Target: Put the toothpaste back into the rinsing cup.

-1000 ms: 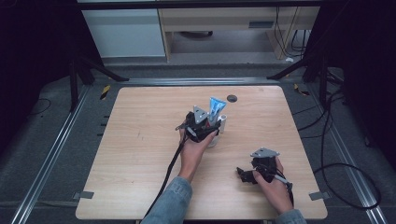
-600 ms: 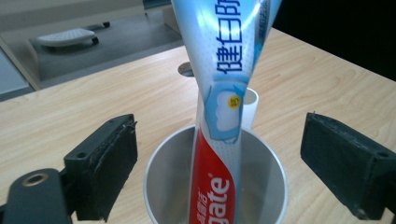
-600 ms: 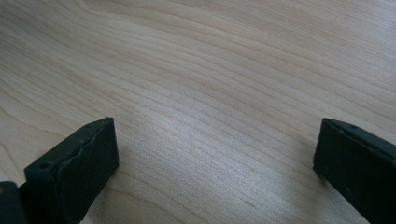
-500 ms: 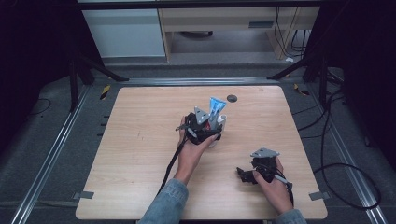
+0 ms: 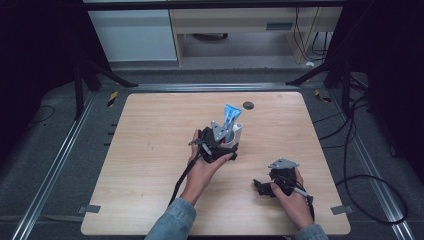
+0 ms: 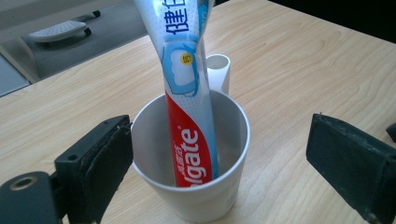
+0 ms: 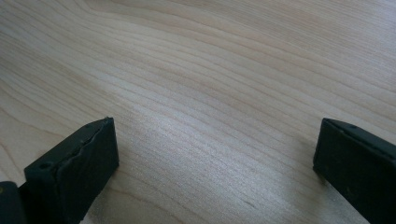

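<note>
Left gripper: jaws spread wide either side of the white cup, which stands near the table's centre. A toothpaste tube stands tilted inside the cup. Right gripper: jaws apart over bare wood, near right.

Toothpaste tube: top cut off by upper edge in left gripper view; foot hidden inside white cup. Small dark disc on bench, too small to identify.

A lab-like recording space is suggested by a wooden counter, metal floor rails, tripod legs and trailing cables.
</note>
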Demonstrator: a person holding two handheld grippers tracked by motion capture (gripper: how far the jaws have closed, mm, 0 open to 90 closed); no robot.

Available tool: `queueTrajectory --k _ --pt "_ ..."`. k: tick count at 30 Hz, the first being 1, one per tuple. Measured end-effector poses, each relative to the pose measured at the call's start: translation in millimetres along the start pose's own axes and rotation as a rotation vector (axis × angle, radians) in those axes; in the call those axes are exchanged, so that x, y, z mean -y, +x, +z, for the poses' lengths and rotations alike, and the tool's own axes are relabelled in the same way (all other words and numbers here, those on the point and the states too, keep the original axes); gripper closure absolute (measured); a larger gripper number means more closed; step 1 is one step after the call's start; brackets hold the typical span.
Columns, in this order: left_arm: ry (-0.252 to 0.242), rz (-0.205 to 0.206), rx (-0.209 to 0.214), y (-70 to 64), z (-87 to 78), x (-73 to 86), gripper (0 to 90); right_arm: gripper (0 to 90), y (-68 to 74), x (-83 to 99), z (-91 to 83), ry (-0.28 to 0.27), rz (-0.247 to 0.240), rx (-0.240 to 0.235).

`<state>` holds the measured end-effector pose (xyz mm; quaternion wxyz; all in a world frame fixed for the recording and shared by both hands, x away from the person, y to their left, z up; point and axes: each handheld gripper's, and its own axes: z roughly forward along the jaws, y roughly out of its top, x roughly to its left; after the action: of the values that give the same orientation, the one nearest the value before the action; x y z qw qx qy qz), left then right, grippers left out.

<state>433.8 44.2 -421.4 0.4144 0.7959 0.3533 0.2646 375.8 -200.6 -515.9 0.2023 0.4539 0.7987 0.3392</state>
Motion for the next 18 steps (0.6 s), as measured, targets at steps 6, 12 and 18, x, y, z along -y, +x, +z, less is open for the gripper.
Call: queueTrajectory --k 6,12,18 --pt "0.009 0.008 -0.014 6.8 -11.5 1.7 6.0 0.3 0.0 0.0 -0.1 0.001 0.000 0.000" --pt "0.026 0.001 -0.028 18.1 -22.8 12.8 6.0 0.3 -0.2 0.0 0.0 0.000 -0.002 0.000" --pt "0.051 -0.015 -0.051 37.8 -36.2 26.7 6.0 0.3 -0.2 -0.1 -0.2 0.001 -0.003 0.001"
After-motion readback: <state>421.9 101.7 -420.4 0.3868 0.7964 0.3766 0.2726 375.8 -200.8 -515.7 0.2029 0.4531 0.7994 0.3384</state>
